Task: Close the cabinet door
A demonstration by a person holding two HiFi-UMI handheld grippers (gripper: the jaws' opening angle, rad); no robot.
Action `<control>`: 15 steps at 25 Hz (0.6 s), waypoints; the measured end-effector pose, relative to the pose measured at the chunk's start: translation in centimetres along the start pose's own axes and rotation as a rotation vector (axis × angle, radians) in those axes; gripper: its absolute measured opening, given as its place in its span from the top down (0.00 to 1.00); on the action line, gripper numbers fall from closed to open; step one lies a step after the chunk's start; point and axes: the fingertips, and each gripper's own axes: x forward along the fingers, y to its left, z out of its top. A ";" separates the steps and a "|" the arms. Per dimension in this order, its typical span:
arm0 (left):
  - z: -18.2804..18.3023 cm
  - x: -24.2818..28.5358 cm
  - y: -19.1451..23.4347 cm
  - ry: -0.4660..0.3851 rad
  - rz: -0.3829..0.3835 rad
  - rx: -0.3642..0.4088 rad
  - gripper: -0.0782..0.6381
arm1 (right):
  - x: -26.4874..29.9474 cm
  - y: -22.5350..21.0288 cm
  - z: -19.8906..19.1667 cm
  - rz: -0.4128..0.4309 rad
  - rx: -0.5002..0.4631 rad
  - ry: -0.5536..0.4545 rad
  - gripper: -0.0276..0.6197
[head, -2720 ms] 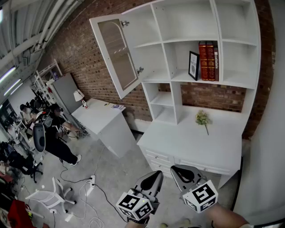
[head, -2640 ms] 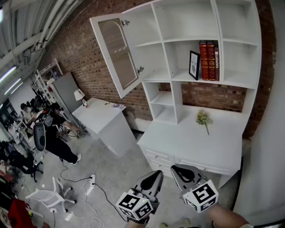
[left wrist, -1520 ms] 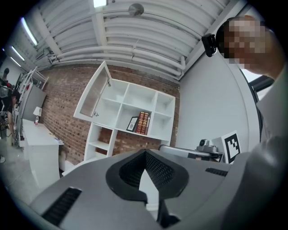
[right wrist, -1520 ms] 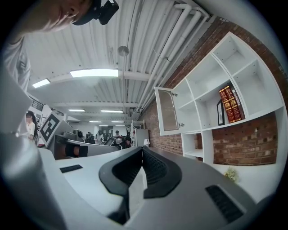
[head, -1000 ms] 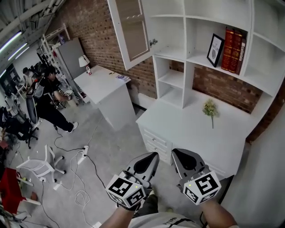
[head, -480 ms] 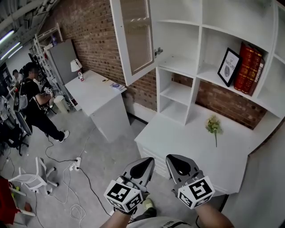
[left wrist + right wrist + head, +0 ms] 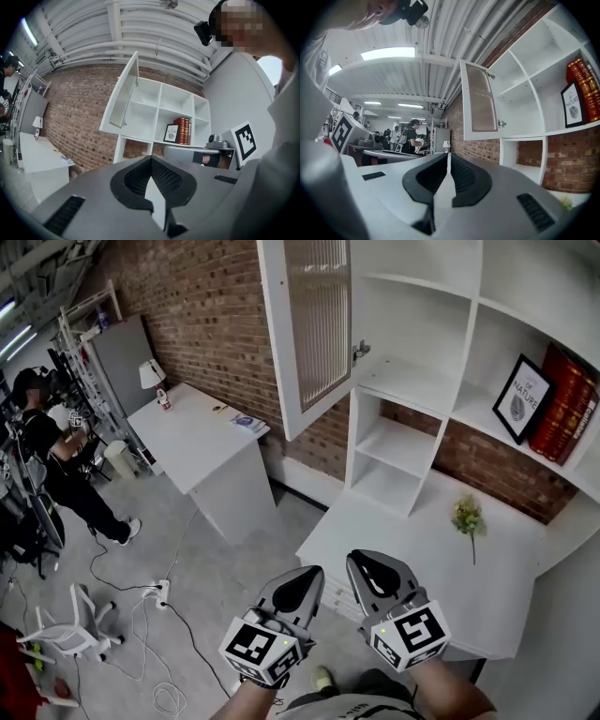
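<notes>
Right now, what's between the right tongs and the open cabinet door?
Only open air: the right gripper view shows the cabinet door unobstructed beyond the shut right tongs. The head view puts the white desk below that stretch.

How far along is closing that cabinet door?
Nothing looks done: the cabinet door hangs wide open, swung out from the shelves. In hand: the left gripper and right gripper have their jaws shut on nothing, low by the desk and well short of the door. Left: reach the door and push it shut.

The cabinet door is white, the brick wall red-brown, the books red.
</notes>
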 end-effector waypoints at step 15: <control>2.2 5.7 8.9 -0.027 0.212 -0.011 0.88 | 15.7 -5.8 2.0 0.100 -0.059 -0.024 0.84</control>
